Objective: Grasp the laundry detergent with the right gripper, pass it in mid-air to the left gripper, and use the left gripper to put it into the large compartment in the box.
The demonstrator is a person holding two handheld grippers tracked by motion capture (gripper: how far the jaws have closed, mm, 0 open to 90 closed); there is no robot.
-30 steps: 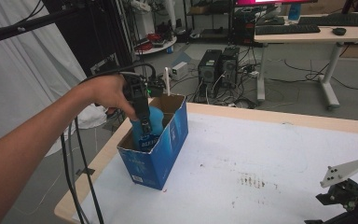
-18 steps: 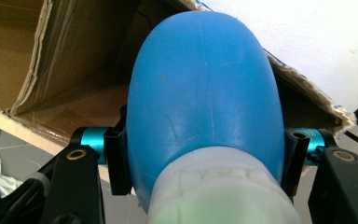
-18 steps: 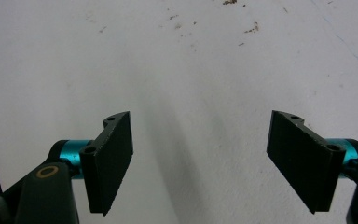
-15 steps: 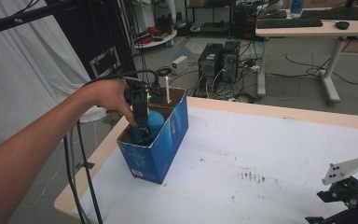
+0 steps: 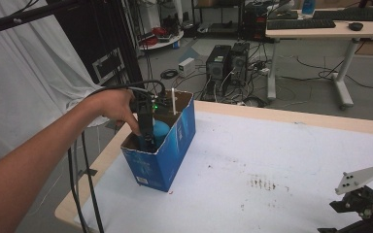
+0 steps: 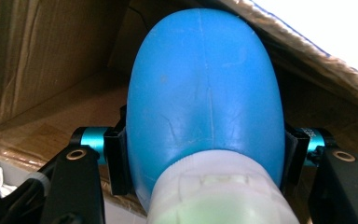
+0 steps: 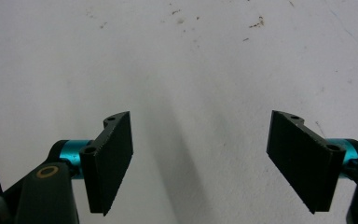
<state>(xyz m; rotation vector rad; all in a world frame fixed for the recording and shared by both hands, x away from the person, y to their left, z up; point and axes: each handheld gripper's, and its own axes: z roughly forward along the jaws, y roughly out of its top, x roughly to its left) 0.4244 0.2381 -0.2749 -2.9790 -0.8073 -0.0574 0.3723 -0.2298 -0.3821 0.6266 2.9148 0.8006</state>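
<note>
My left gripper (image 6: pixel 200 163) clamps the blue bottle (image 6: pixel 204 98) inside the cardboard box (image 5: pixel 175 141). My right gripper (image 7: pixel 200 161) hangs over the white table (image 7: pixel 177 56), jaws apart and holding nothing.

Even, diffuse room light is seen in the high view, slightly soft throughout. In the left gripper view a blown-out white patch is found at the upper right corner — the close blue bottle (image 6: pixel 205 102) is blurred. In the right gripper view soft shadows are cast beneath the jaws on the white table (image 7: pixel 191 56) — corners darkened.
</note>
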